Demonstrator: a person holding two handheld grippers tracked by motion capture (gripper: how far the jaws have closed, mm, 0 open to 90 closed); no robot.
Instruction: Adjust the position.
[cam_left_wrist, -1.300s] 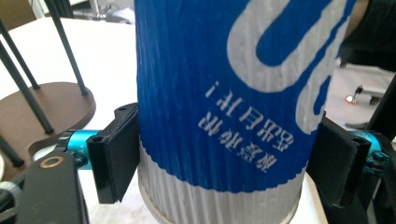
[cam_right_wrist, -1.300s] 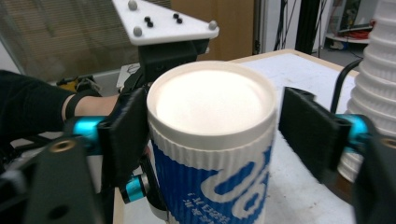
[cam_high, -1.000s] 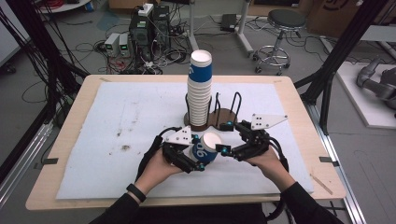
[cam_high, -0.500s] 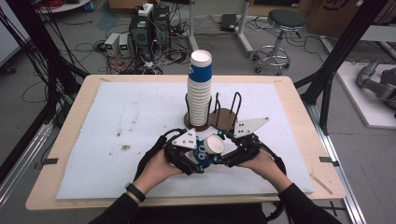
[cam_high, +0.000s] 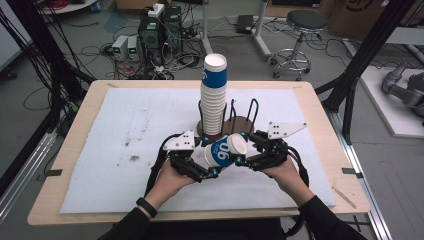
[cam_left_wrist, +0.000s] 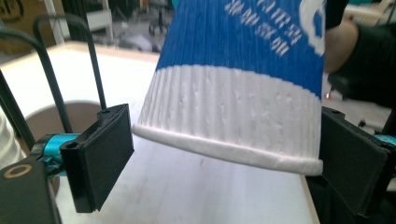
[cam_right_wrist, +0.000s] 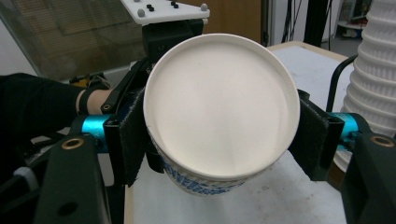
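High view first, biggest things down to smallest. A wooden table takes up the middle of the frame, covered almost to its edges by a white mat. At the centre of the frame, towards the far side of the mat, a tall stack of paper cups rises from a round brown holder with black wire hoops. Just below the holder, in the lower middle of the frame, a person's two hands bring both tools together around one loose blue-and-white cup, which lies tilted on its side in the air between them.

Left gripper sits at the cup's rim end. Its jaws have just been opening, and in the left gripper view its pads stand wide to either side of the rim, the left one clear of it; whether the right pad touches I cannot tell.

Right gripper has just been closing. In the right gripper view its pads press the cup from both sides near the base, so it has hold.

By my reading, the cup is being passed from left tool to right. The right's grip looks taken and the left's release is under way. What appears left is for the left to draw clear, and for the cup to be carried to wherever it belongs, likely the stack or the holder's empty slot.
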